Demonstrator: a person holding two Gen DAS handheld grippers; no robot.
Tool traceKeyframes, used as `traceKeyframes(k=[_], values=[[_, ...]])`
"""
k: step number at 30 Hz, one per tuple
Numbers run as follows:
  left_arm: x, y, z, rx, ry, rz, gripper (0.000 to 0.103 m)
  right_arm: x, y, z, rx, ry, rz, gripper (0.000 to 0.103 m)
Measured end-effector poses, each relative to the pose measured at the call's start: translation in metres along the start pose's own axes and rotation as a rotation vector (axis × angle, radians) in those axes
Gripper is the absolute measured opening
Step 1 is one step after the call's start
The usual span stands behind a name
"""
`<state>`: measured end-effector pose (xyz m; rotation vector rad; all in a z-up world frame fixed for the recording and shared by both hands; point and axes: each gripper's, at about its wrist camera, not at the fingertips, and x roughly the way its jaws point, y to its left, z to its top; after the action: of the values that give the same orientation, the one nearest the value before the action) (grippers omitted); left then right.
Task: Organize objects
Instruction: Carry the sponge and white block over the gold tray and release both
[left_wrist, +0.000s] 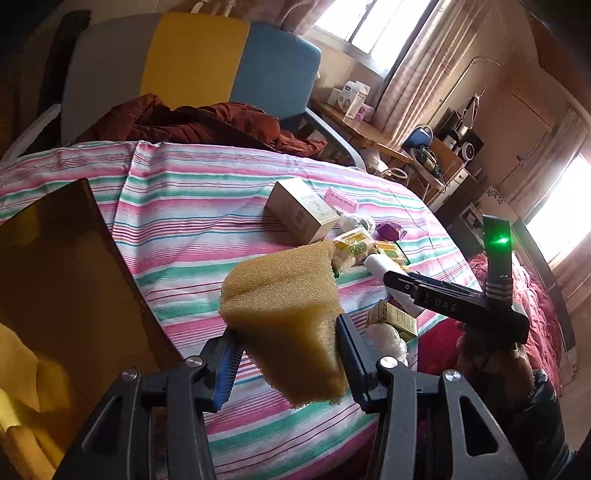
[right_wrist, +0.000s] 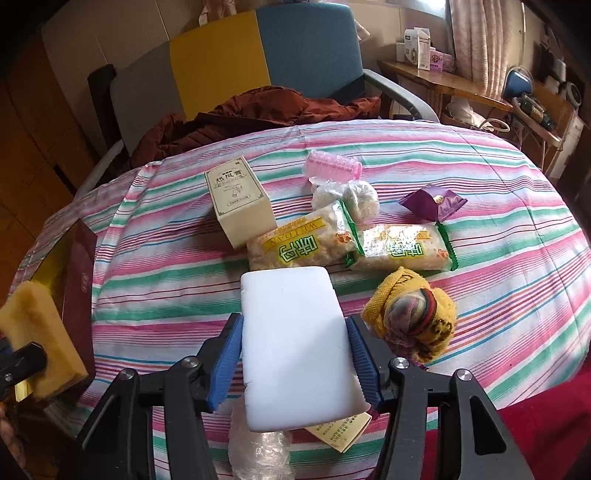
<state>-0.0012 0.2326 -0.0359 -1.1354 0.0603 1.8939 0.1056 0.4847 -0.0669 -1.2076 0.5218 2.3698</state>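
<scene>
In the left wrist view my left gripper (left_wrist: 286, 339) is shut on a yellow sponge (left_wrist: 284, 295), held above the striped tablecloth (left_wrist: 192, 206). The same sponge (right_wrist: 40, 332) shows at the left edge of the right wrist view, beside a dark red box (right_wrist: 77, 288). My right gripper (right_wrist: 295, 332) has its blue pads (right_wrist: 229, 354) pressed on both sides of a white foam block (right_wrist: 291, 325). That block sticks forward over the table. From the left wrist view, the right gripper (left_wrist: 395, 280) is seen side-on at the right, with the white block (left_wrist: 376, 266) in it.
On the cloth lie a cream carton (right_wrist: 240, 199), a pink roller (right_wrist: 332, 166), two snack packs (right_wrist: 299, 243), a purple packet (right_wrist: 432, 203), a yellow knitted ball (right_wrist: 410, 317) and white net balls (right_wrist: 347, 199). A chair with a rust jacket (right_wrist: 258, 110) stands behind the table.
</scene>
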Motion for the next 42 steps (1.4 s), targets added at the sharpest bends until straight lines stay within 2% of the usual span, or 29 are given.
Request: traceKeyframes(k=[6, 11, 16, 19, 24, 27, 29, 31, 33, 36, 39, 42], values=[[-0.021, 0.016, 0.001, -0.033, -0.039, 0.023, 0.050, -0.019, 0.020, 0.006, -0.019, -0.040, 0.050, 0.057], [-0.053, 0.049, 0.003, -0.092, -0.101, 0.086, 0.050, -0.036, 0.080, 0.018, -0.123, -0.091, 0.158, 0.057], [-0.097, 0.102, 0.004, -0.170, -0.175, 0.186, 0.050, -0.036, 0.157, 0.021, -0.229, -0.085, 0.285, 0.057], [-0.120, 0.139, 0.006, -0.203, -0.204, 0.264, 0.051, -0.031, 0.200, 0.019, -0.282, -0.065, 0.334, 0.057], [-0.133, 0.199, 0.018, -0.218, -0.192, 0.404, 0.054, -0.017, 0.259, 0.010, -0.349, -0.019, 0.384, 0.058], [-0.132, 0.228, 0.025, -0.260, -0.182, 0.466, 0.063, -0.008, 0.282, 0.001, -0.368, 0.015, 0.407, 0.062], [-0.134, 0.244, 0.026, -0.293, -0.185, 0.515, 0.073, -0.001, 0.295, -0.006, -0.371, 0.038, 0.417, 0.068], [-0.138, 0.254, 0.023, -0.317, -0.196, 0.526, 0.079, 0.004, 0.303, -0.015, -0.383, 0.065, 0.418, 0.077], [-0.145, 0.255, 0.015, -0.344, -0.213, 0.541, 0.079, 0.007, 0.309, -0.023, -0.399, 0.083, 0.420, 0.087], [-0.152, 0.251, 0.003, -0.373, -0.238, 0.535, 0.079, 0.007, 0.310, -0.032, -0.412, 0.087, 0.410, 0.090], [-0.158, 0.241, -0.010, -0.389, -0.262, 0.540, 0.079, 0.004, 0.308, -0.036, -0.410, 0.070, 0.406, 0.103], [-0.163, 0.227, -0.022, -0.390, -0.283, 0.550, 0.079, -0.003, 0.308, -0.041, -0.426, 0.022, 0.371, 0.103]])
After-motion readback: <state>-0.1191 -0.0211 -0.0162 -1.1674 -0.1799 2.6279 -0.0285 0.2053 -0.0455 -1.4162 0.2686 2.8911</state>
